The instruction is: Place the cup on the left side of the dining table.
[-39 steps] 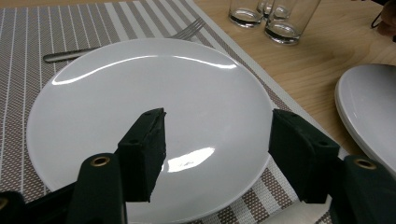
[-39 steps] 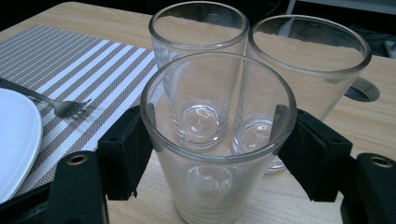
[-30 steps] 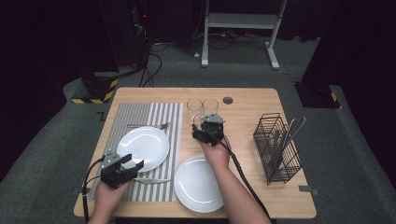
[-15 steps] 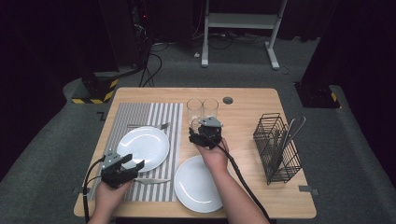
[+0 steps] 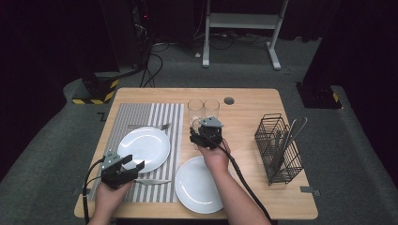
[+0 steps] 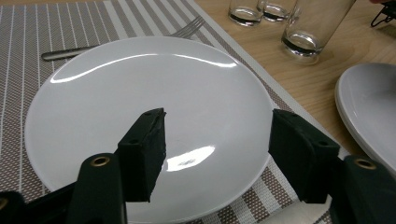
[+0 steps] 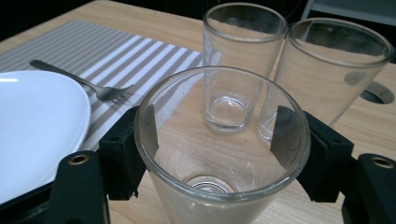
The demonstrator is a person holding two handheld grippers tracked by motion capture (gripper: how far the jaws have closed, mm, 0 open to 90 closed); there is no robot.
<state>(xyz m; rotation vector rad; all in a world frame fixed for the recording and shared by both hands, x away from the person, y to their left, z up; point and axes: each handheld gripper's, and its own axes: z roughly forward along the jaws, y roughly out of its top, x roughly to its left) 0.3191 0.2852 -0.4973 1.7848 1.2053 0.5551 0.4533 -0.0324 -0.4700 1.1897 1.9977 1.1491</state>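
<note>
The right hand-held gripper point(image 7: 214, 140) has just been closing its jaws, which now press both sides of the near glass point(image 7: 205, 205) on the worktop point(image 7: 355, 126) just before two other glasses point(image 7: 245, 60) — grasp under way — so next should come a firm, upright lift.

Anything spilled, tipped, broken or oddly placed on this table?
Nothing stands out. The three clear drinking glasses stand upright and empty, and both round white plates lie flat and unbroken.
</note>
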